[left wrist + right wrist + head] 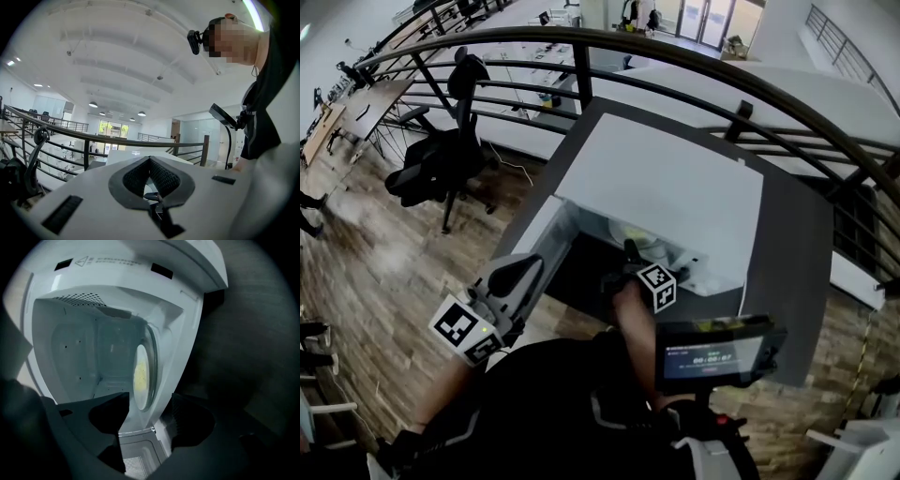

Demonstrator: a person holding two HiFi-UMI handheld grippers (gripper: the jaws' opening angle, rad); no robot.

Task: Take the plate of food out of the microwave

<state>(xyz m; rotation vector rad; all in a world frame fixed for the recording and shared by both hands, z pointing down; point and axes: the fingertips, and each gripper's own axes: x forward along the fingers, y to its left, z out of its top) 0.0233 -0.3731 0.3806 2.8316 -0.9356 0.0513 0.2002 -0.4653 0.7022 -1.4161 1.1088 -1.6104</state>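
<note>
So the plate (145,376) with the yellow food (139,373) on it sat inside the open microwave (84,348). It was straight ahead of the right gripper (149,399) and lined up with the gap between its jaws, which were spread wide with neither pad pressing on anything. The left gripper (150,161) hung off to the left of the right one, outside the microwave by its swung-open door (542,234), jaws clamped together on nothing and pointing up at the ceiling.
</note>
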